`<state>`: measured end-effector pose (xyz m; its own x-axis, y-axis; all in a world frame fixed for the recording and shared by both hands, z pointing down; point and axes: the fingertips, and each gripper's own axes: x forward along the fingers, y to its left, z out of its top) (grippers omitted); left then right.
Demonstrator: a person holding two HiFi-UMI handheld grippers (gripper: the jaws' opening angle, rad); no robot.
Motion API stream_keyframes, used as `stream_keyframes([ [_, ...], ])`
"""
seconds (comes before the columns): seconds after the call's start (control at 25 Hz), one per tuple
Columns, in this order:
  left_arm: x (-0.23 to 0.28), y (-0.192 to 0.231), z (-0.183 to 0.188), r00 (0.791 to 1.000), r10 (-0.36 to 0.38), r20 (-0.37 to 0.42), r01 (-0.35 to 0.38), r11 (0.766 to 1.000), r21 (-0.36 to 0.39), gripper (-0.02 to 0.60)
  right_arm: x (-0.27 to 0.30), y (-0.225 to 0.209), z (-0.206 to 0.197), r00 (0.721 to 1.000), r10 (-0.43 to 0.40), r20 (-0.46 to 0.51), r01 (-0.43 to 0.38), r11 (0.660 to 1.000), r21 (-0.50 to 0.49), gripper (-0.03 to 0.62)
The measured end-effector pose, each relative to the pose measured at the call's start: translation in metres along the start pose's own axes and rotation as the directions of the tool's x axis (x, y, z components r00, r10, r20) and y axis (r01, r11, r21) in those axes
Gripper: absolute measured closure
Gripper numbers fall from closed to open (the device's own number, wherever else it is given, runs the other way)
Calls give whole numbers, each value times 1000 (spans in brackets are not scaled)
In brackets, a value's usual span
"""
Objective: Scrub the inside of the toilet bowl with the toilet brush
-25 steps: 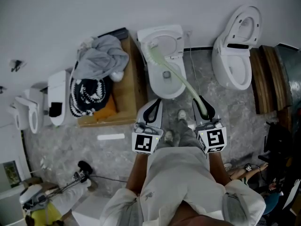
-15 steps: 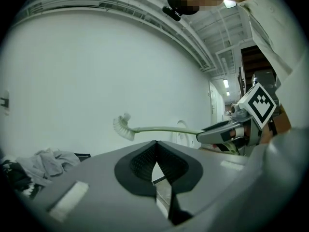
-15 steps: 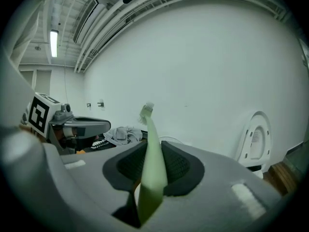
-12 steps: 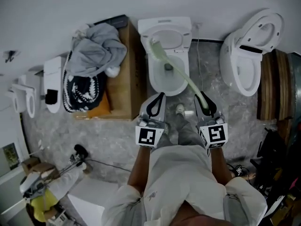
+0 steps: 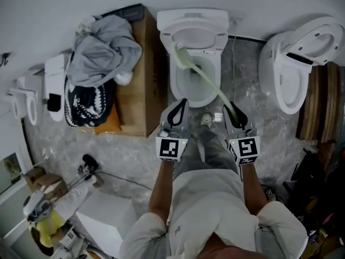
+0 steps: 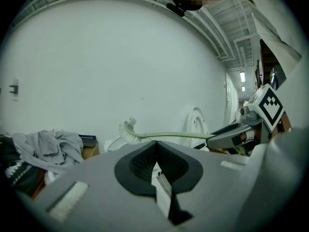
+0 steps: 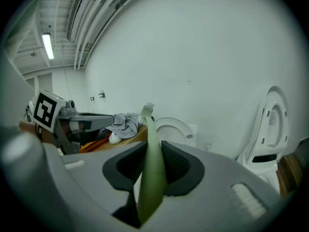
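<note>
One toilet brush (image 5: 207, 85), pale green, handle end clamped in right gripper (image 5: 233, 114). Bristle head over back-left of toilet bowl (image 5: 197, 102), upper centre of frame, seemingly above the rim rather than down in the water. Left gripper (image 5: 179, 109) closed on nothing, parked just beside bowl front, lower left of it.

Reads as start of scrub step, head probably not yet against porcelain. Next: tip head down into bowl, press on inner wall, sweep round.

Room: open straight ahead over bowl. Raised lid (image 5: 195, 38) and wall close behind head. Wooden box (image 5: 141, 90) with clothes pile (image 5: 105, 53) tight along bowl's left edge. Second toilet (image 5: 291, 74) well apart at right. Shoe (image 5: 207, 120) near bowl front, under handle.
</note>
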<state>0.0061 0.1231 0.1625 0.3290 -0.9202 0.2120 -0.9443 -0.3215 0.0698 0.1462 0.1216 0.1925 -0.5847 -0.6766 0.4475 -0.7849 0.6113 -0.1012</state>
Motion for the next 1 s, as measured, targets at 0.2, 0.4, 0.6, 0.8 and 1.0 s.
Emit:
stream_keyframes([
  [0.2,22,3,-39,997,-22,-67,21,1000,-9,563,22,-14,-32,998,-10,-65,11,1000,20,503],
  [0.4,37,6,-69,994,-46,-103,42,998,-37,561,42,-22,-63,992,-26,-121,30,999,33,503],
  [0.6,49,18,-101,987,-78,-143,68,995,-70,563,66,-22,-96,983,-35,-183,42,999,30,503],
  [0.8,58,28,-137,975,-115,-189,98,990,-97,563,90,-19,-128,970,-49,-237,57,998,27,503],
  [1.0,65,42,-173,964,-129,-232,102,987,-125,561,115,-15,-152,960,-49,-277,59,998,27,503],
])
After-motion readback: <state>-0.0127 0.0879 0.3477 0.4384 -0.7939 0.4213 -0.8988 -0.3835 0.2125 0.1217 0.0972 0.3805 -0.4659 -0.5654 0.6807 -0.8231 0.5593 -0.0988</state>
